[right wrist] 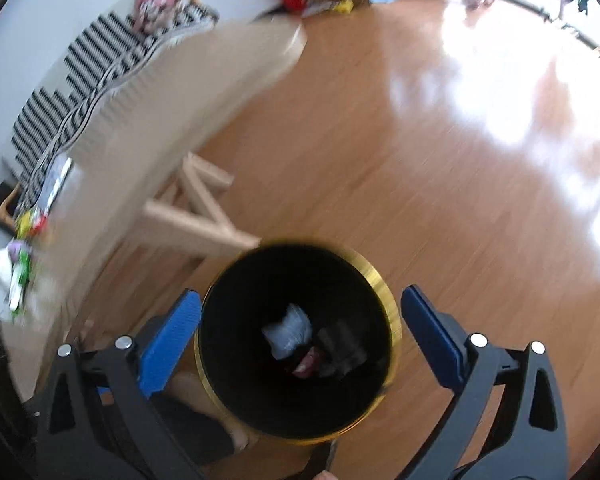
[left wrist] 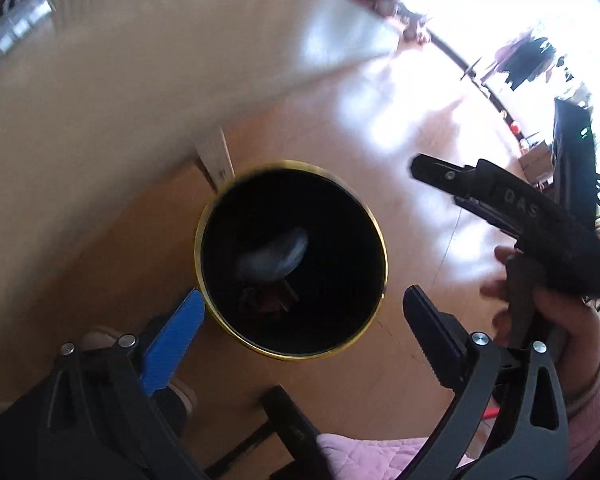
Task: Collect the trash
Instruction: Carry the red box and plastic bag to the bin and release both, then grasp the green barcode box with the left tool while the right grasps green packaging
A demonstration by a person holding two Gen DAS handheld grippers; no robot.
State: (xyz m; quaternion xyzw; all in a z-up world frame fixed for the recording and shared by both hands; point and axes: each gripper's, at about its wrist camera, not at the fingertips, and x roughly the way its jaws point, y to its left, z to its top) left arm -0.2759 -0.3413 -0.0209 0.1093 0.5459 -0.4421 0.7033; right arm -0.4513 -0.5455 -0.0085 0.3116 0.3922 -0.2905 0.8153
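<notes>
A black trash bin with a gold rim (left wrist: 374,224) stands on the wooden floor, seen from above in both views (right wrist: 380,276). Crumpled pale trash (left wrist: 274,256) lies at its bottom, with darker scraps beside it (right wrist: 288,330). My left gripper (left wrist: 304,316) hangs open and empty over the bin mouth. My right gripper (right wrist: 300,320) is also open and empty above the bin. The right gripper's body (left wrist: 540,216) shows in the left wrist view, held in a hand at the right.
A light table (right wrist: 204,92) with wooden legs (right wrist: 204,208) stands left of the bin. Colourful wrappers and scraps (right wrist: 20,248) lie on its far left part. A striped cloth (right wrist: 100,60) lies behind. Bright glare covers the floor (right wrist: 500,100) to the right.
</notes>
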